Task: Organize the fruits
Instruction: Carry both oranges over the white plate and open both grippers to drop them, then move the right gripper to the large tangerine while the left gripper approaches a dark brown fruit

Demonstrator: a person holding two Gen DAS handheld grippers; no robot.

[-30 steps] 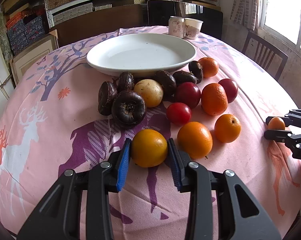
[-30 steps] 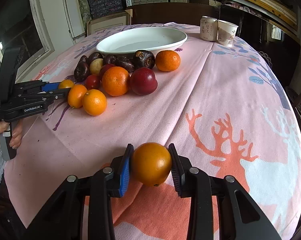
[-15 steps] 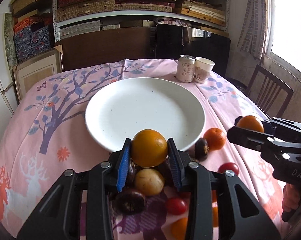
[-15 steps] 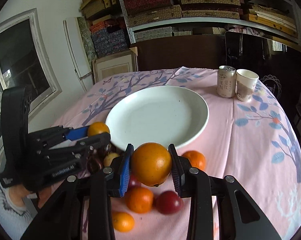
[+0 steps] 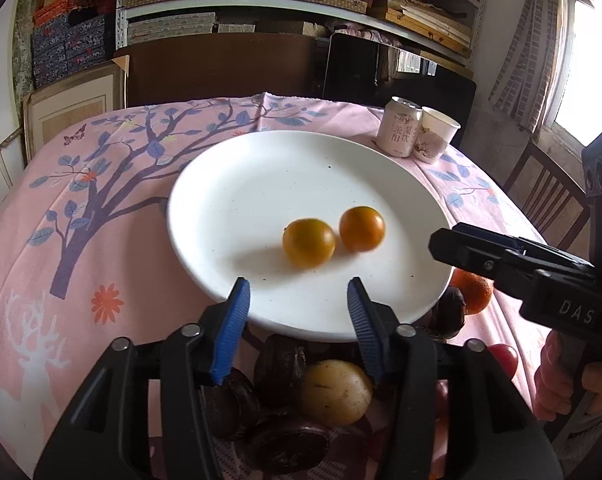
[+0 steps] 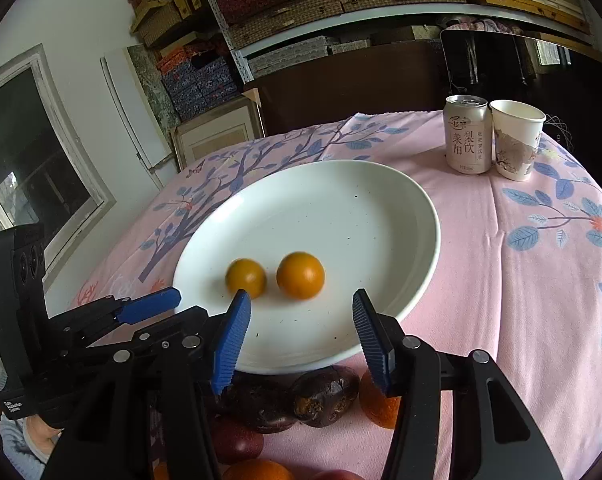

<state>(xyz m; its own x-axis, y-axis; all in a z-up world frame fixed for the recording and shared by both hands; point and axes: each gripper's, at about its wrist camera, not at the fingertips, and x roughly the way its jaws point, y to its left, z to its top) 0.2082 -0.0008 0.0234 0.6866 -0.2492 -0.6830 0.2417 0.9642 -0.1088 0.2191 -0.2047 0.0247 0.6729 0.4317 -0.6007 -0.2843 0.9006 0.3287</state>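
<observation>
Orange round fruits: two (image 5: 309,241) (image 5: 361,228) sit on white ceramic plate (image 5: 221,200), frame centre. Left gripper (image 5: 297,312) and right gripper (image 6: 297,328) both wide, empty. Remaining dark and yellow fruit pile (image 5: 335,392) lies below them, lower frame, left nearer.

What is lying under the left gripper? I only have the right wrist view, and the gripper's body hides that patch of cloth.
Observer: A pale yellow round fruit lies just short of the white plate's near rim, among dark wrinkled fruits.
Reviewer: From the side I can't judge the left gripper's jaws. Is it holding anything?
Observer: No. In the left wrist view, the left gripper is open and empty, with its blue pads spread wide over the plate's near rim.
</observation>
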